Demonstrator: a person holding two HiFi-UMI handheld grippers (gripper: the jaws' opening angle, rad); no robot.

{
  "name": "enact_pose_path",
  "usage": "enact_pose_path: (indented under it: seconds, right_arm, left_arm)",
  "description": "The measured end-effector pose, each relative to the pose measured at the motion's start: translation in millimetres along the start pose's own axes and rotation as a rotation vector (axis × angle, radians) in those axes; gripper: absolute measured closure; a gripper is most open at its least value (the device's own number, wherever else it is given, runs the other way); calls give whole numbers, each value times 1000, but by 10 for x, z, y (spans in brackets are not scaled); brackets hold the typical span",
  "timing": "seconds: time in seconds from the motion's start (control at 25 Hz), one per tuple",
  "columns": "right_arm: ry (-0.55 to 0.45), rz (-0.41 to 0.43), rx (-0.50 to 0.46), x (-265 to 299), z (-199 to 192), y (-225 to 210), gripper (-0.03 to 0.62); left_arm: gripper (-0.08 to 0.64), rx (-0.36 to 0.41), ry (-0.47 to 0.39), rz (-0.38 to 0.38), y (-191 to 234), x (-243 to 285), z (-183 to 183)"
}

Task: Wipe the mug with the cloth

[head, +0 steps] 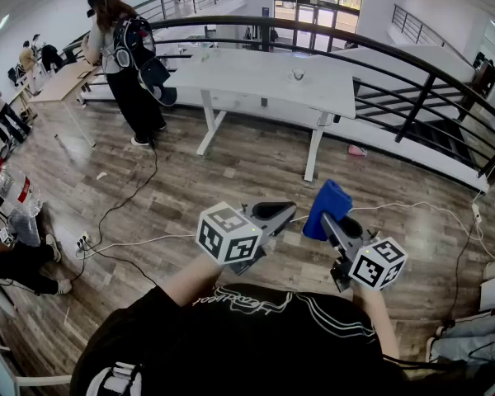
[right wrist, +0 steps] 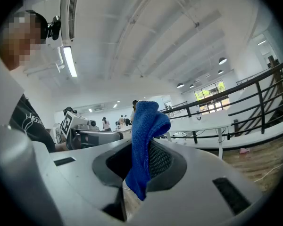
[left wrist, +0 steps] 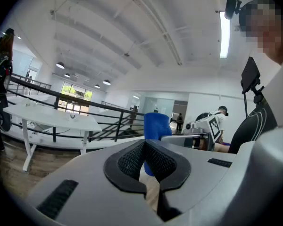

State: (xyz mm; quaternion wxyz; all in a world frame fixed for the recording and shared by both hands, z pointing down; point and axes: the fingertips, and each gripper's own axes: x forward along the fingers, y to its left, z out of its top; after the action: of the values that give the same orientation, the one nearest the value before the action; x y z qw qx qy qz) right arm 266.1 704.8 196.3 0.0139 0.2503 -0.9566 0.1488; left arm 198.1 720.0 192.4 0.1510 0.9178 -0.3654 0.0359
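My right gripper (head: 333, 220) is shut on a blue cloth (head: 327, 207), which stands folded up out of its jaws over the wooden floor. In the right gripper view the cloth (right wrist: 146, 131) hangs between the black pads (right wrist: 161, 160). The left gripper (head: 277, 213), beside it on the left, is shut with nothing in it; its pads (left wrist: 132, 160) meet in the left gripper view, with the cloth (left wrist: 156, 124) showing behind them. Both grippers point nearly level, side by side in front of my chest. A small cup-like thing (head: 298, 74), too small to tell as a mug, sits on the far white table.
A long white table (head: 256, 77) stands ahead behind a curved black railing (head: 379, 64). A person with a backpack (head: 132, 64) stands at the left by a wooden table (head: 62, 81). Cables (head: 132, 221) run over the floor. Seated people are at the left edge.
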Motion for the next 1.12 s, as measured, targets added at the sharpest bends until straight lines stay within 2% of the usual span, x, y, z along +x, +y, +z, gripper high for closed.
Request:
enact_pose_path:
  seconds: [0.44,0.72,0.92,1.12]
  right_arm:
    - [-4,19,26,-26,-91,-9,535]
    - [-18,91,88,-15,-150,29,535]
    - [12,134,123,166,-277,-7,535]
    - [52,150,141,489,-433,-174,535]
  left_arm:
    - [552,-12,9,20,-8,-5,-65]
    - [552,5,38,47,-39,-27,-90]
    - [552,-42,48,85,184,-78,-140]
    - [552,-96,47,91,610,6,-251]
